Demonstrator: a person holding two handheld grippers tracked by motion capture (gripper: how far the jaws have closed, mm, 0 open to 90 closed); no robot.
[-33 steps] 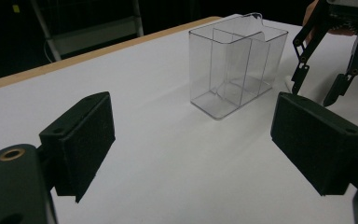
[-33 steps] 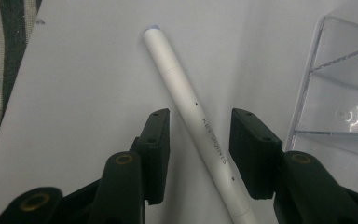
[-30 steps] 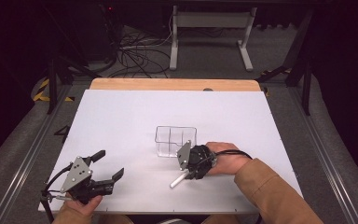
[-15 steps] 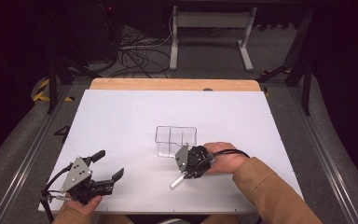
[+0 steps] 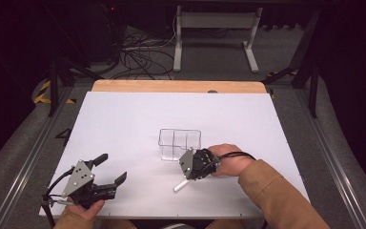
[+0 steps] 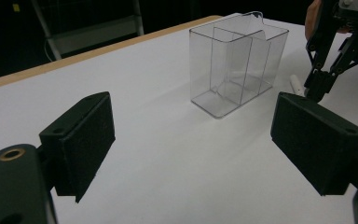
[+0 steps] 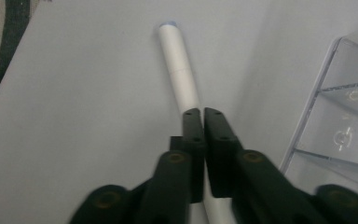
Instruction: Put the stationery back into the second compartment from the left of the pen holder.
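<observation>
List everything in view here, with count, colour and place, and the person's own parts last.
white marker: 1, white, lying on the table in front of the clear box, between the right jaws.
clear box: 1, transparent, divided into compartments, mid-table.
table: 1, white top, wooden far edge.
cables: several, dark, on the floor beyond the table.
left gripper: 1, black, near left corner, jaws open.
right gripper: 1, black, jaws shut on the marker.
sleeve: 1, tan, lower right.

The right gripper (image 7: pixel 200 116) clamps a white marker (image 7: pixel 182 70) beside a clear box (image 7: pixel 340 126).
</observation>
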